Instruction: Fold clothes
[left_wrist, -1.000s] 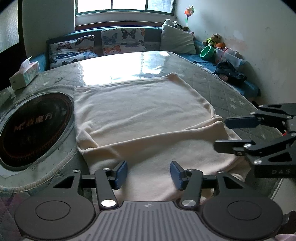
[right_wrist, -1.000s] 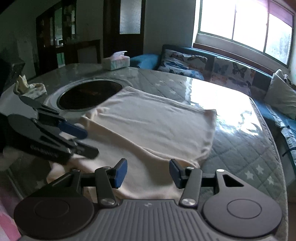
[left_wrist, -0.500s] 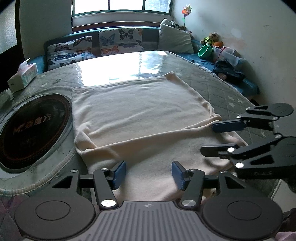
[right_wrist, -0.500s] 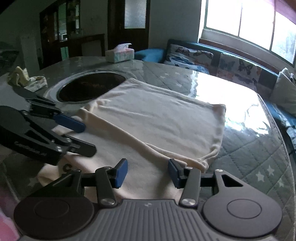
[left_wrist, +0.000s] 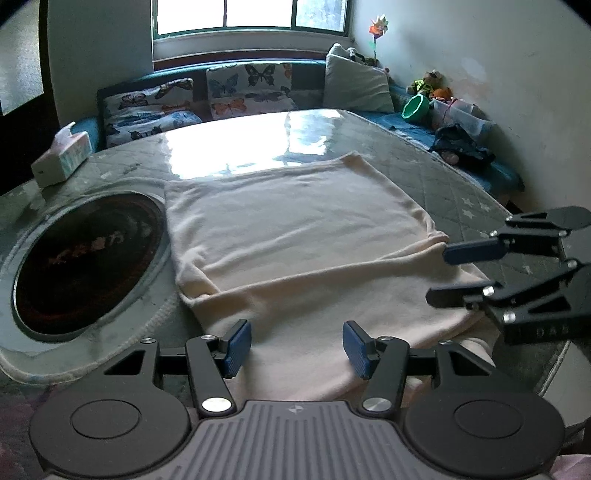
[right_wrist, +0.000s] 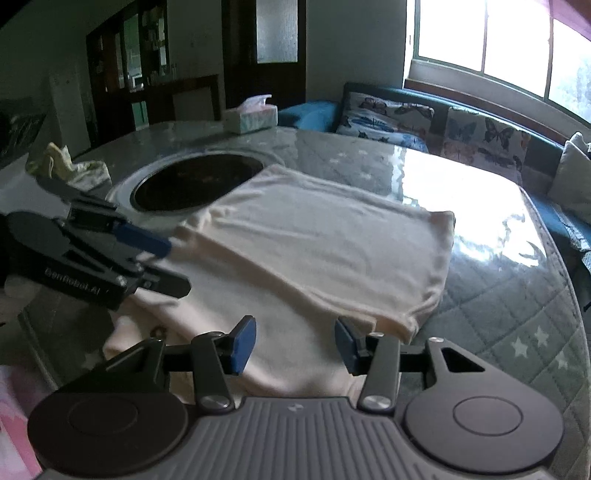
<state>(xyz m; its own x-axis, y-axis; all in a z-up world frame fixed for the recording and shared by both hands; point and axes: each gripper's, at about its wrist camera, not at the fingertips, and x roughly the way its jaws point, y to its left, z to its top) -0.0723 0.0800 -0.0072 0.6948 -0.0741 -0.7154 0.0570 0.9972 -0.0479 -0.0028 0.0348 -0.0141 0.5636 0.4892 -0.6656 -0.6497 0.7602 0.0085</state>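
A cream garment lies flat on the quilted table, its far part folded over as a second layer; it also shows in the right wrist view. My left gripper is open and empty, low over the garment's near edge. My right gripper is open and empty over the near right part of the cloth, close to the folded layer's corner. In the left wrist view the right gripper is at the garment's right edge. In the right wrist view the left gripper is at its left edge.
A round dark inset sits in the table left of the garment. A tissue box stands at the far left. A crumpled cloth lies beyond the inset. A sofa with butterfly cushions lines the far side.
Both grippers have moved slightly forward over the garment's near part and stay open. The right gripper has shifted toward the folded layer's corner. The garment has not moved.
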